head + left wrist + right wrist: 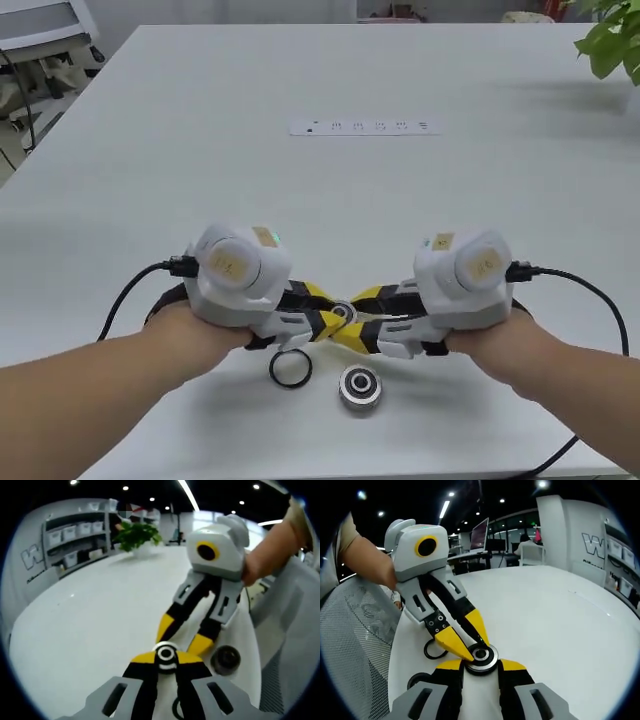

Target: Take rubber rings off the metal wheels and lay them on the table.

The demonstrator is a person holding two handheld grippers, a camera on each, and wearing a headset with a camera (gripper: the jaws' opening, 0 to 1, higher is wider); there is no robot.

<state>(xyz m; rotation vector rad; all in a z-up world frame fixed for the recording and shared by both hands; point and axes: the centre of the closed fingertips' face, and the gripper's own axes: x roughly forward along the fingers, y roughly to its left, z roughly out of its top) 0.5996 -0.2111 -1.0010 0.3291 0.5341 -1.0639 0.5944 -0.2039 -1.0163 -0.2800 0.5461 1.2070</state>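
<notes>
Little legible writing: a large pale "W" (30,556) on the wall beside the storage shelves (75,545) in the left gripper view, and another "W" (592,544) on a white wall in the right gripper view. Small yellow labels (265,237) on both gripper housings and marks on the white power strip (365,126) far up the bench (200,150), all too small to read. Near the bench's front edge, left gripper (322,320) and right gripper (366,318) set tip to tip along one left-to-right line, yellow fingers pointing at each other. Between them the held metal wheel (342,312), flat face turned up toward the headset, axle hole roughly vertical; round, so no long axis to speak of. Left fingers close together, nipping that wheel at its rim. Right fingers a little wider, pressed on opposite sides of the same wheel. Just in front of the grippers, on the bench: a black rubber ring (290,368) lying flat. Beside it to the right and apart from it, a loose metal wheel (360,387), also flat, hub upward. Leafy plant (612,40) at the bench's far right corner.
</notes>
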